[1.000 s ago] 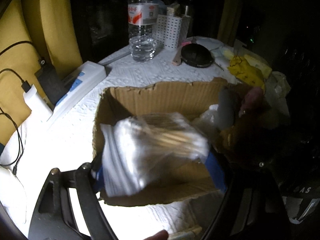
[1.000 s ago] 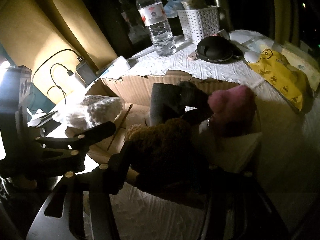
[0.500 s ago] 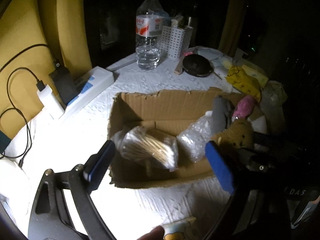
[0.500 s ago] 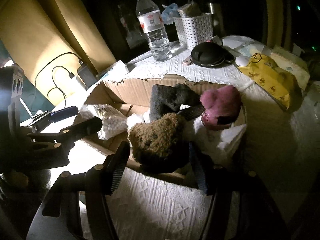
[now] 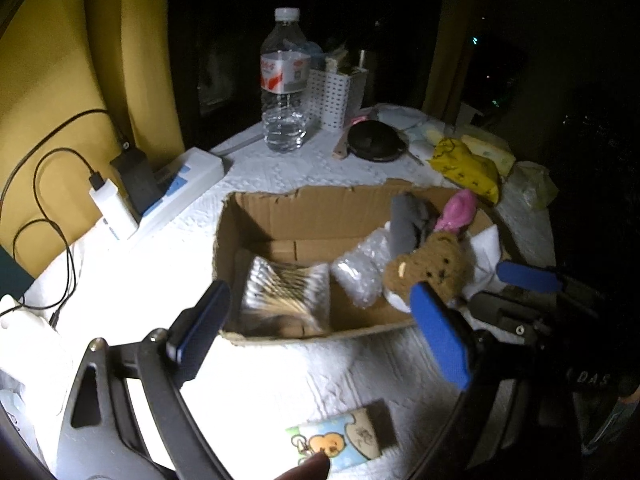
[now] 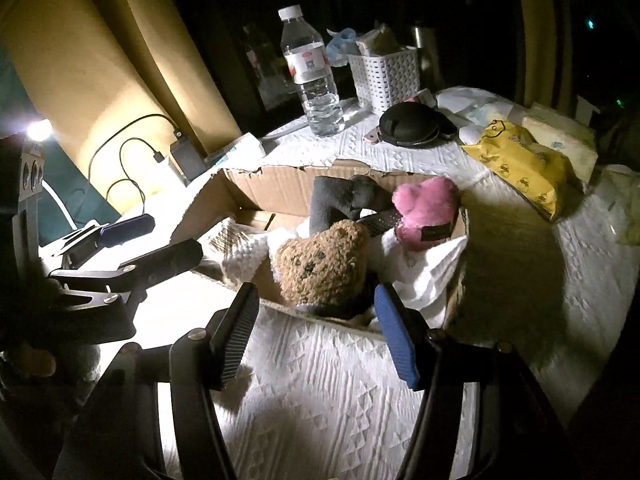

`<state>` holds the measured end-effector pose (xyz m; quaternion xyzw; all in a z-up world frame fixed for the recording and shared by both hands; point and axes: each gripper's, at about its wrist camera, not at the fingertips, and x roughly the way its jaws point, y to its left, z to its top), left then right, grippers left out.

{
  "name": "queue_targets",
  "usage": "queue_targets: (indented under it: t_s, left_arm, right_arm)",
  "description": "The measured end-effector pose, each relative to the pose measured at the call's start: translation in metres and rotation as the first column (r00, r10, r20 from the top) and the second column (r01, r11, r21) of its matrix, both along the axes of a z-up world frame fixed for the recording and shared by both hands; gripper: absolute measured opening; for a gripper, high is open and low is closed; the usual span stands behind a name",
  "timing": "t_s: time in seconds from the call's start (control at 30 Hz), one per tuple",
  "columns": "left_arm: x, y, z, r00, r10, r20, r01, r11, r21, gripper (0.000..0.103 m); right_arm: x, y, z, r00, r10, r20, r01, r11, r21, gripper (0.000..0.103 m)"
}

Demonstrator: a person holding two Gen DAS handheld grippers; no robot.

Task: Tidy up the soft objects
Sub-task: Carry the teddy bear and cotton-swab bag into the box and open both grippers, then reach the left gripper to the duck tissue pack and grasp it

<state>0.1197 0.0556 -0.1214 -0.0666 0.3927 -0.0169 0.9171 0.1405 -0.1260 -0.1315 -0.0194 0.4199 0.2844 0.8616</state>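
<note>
A torn cardboard box (image 5: 304,208) (image 6: 280,188) sits on the white table. Inside lie a clear bag of cotton swabs (image 5: 286,294) (image 6: 230,236), a bubble-wrap bag (image 5: 362,272), a brown plush bear (image 5: 434,266) (image 6: 320,262), a grey sock (image 5: 406,220) (image 6: 340,200), a pink plush (image 5: 458,210) (image 6: 428,210) and white cloth (image 6: 432,268). My left gripper (image 5: 320,332) is open and empty, just in front of the box. My right gripper (image 6: 316,332) is open and empty, just before the bear; it also shows in the left wrist view (image 5: 528,276).
A water bottle (image 5: 285,84), white basket (image 5: 334,96), black round case (image 5: 376,146) and yellow pack (image 5: 466,168) stand behind the box. A power strip with chargers (image 5: 160,192) lies left. A small tissue pack (image 5: 344,440) lies near the front edge.
My left gripper let go of the swab bag into the box and drew back. My right gripper released the brown bear into the box and drew back too.
</note>
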Motion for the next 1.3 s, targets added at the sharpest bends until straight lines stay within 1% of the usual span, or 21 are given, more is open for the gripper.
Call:
queue_targets:
  t_s: [0.43, 0.7, 0.93, 1.07, 1.3]
  left_arm:
    - [-0.030, -0.012, 0.010, 1.000, -0.005, 0.022, 0.005, 1.000, 0.011, 0.092]
    - [-0.047, -0.019, 0.008, 1.000, -0.007, 0.020, 0.007, 1.000, 0.013, 0.092]
    - [-0.062, -0.026, -0.002, 1.000, -0.011, -0.002, 0.011, 1.000, 0.024, 0.092]
    - [-0.070, -0.035, -0.012, 0.999, -0.032, -0.022, 0.033, 0.999, 0.040, 0.093]
    - [-0.077, -0.038, -0.026, 0.999, -0.035, -0.041, 0.036, 0.999, 0.037, 0.092]
  right_arm:
    - [-0.026, -0.012, 0.011, 1.000, -0.004, 0.030, 0.003, 1.000, 0.012, 0.063]
    - [-0.043, -0.018, 0.013, 0.999, -0.005, 0.041, 0.004, 1.000, 0.021, 0.063]
    - [-0.055, -0.024, 0.009, 0.999, -0.015, 0.038, 0.014, 0.999, 0.028, 0.063]
    - [-0.061, -0.027, 0.006, 0.999, -0.025, 0.037, 0.024, 0.999, 0.030, 0.063]
    - [-0.067, -0.034, -0.003, 0.999, -0.041, 0.029, 0.040, 0.999, 0.033, 0.063]
